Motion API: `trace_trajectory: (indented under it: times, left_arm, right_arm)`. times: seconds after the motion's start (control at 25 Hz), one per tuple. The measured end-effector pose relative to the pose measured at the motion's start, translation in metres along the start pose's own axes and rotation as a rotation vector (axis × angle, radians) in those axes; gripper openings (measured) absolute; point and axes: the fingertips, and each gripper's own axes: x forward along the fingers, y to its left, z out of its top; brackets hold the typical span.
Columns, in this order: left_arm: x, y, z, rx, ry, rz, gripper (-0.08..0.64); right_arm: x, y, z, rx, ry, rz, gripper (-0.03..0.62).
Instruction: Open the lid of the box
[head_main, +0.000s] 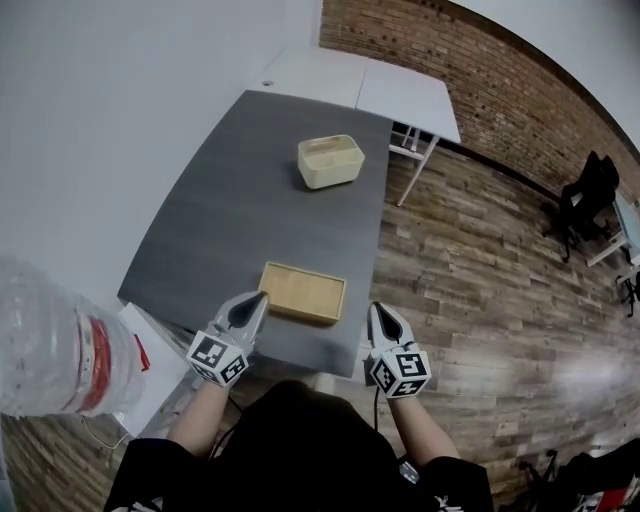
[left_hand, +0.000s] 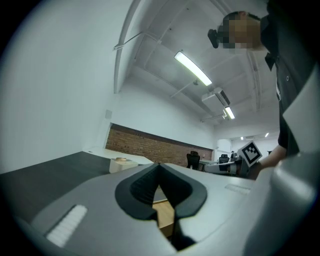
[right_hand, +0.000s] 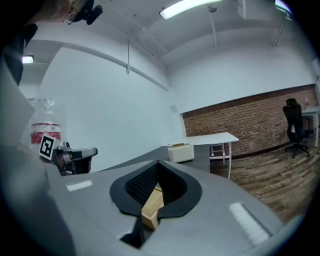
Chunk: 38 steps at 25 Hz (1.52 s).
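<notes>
Plastic bottle (head_main: 55, 340) with a red label sits closest, blurred, at far left of the head view. Person's dark top fills the bottom, both forearms reaching forward.

Left gripper (head_main: 260, 298): fingers together, nothing between them. Its tip is just beside the near left corner of the lid (head_main: 303, 292); can't tell if it touches. In the left gripper view the tips meet and pale wood shows through the gap under them.

Right gripper (head_main: 378, 312): fingers together, nothing clamped. It sits just off the near right edge of the worktop (head_main: 250, 200), apart from the lid. In the right gripper view the wood seen in the gap behind the fingers is the lid lying beyond, not held.

Lid is a flat wooden rectangle lying on the dark grey worktop near its front edge, between the two grippers.

Box (head_main: 330, 162) is cream, rounded corners, no lid on it, standing farther back on the same worktop, well apart from the lid.

White table (head_main: 360, 85) butts against the far end. Wooden plank floor (head_main: 470, 270) on the right, black office chair (head_main: 590, 195) by the brick wall (head_main: 480, 70).
</notes>
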Motion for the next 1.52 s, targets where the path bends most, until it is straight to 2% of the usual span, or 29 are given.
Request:
trace_trajectory:
  times: [0.4, 0.64, 0.96, 1.04, 1.52]
  left_arm:
    - [0.026, 0.014, -0.022, 0.019, 0.055, 0.168, 0.0]
    - [0.016, 0.034, -0.049, -0.008, 0.149, 0.254, 0.0]
    - [0.021, 0.08, -0.09, -0.034, 0.306, 0.294, 0.002]
    - [0.025, 0.091, -0.098, -0.054, 0.336, 0.304, 0.031]
    - [0.03, 0.106, -0.139, -0.141, 0.445, 0.268, 0.071]
  right_arm:
    - [0.031, -0.031, -0.009, -0.005, 0.082, 0.096, 0.003]
    - [0.042, -0.033, -0.042, 0.084, 0.16, 0.096, 0.003]
    - [0.056, -0.02, -0.079, 0.119, 0.265, 0.046, 0.003]
    - [0.058, -0.019, -0.085, 0.124, 0.288, 0.031, 0.003]
    - [0.06, -0.023, -0.108, 0.146, 0.345, -0.044, 0.005]
